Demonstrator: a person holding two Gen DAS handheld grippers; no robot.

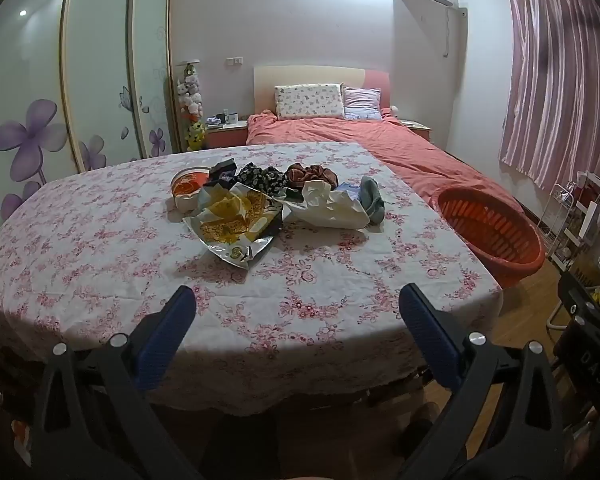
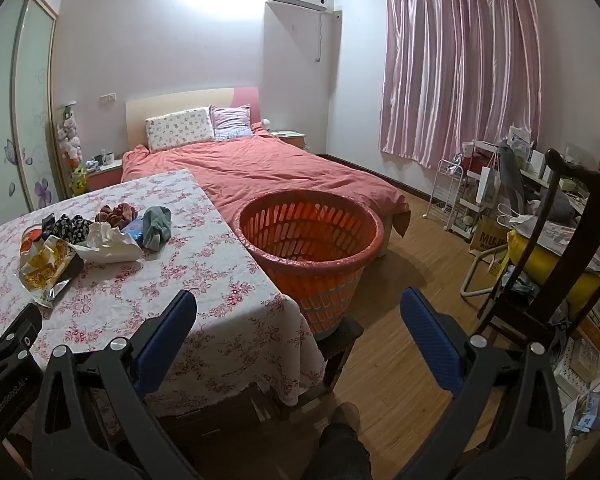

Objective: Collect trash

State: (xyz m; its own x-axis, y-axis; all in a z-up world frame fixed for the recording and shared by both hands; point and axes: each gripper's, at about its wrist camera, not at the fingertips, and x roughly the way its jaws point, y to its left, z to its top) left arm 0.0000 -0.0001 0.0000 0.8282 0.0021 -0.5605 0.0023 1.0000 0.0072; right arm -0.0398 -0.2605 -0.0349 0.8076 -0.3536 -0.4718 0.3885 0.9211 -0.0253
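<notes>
**Both jaws wide and empty short of the litter pile**

We hold the left gripper (image 1: pixel 298 304) over the near edge of the counter (image 1: pixel 100 240), its jaws spread wide with nothing between them. Our right gripper (image 2: pixel 298 308) hangs above the counter's near right corner, jaws likewise released and empty.

The trash lies in a cluster toward the far middle of the flowered cloth, well apart from both grippers: a yellow snack wrapper (image 1: pixel 236 216) nearest us, a crumpled white bag (image 1: pixel 332 208) just to its right, and a red paper cup (image 1: pixel 190 188) tipped on its side to the left. Behind them sit dark patterned cloth pieces (image 1: pixel 260 176), a brown bundle (image 1: pixel 312 174) and a grey-green sock (image 1: pixel 372 200).

The orange basket (image 2: pixel 312 264) stands on a dark stool just beside the counter's right edge, in front of the bed (image 2: pixel 280 172).
</notes>
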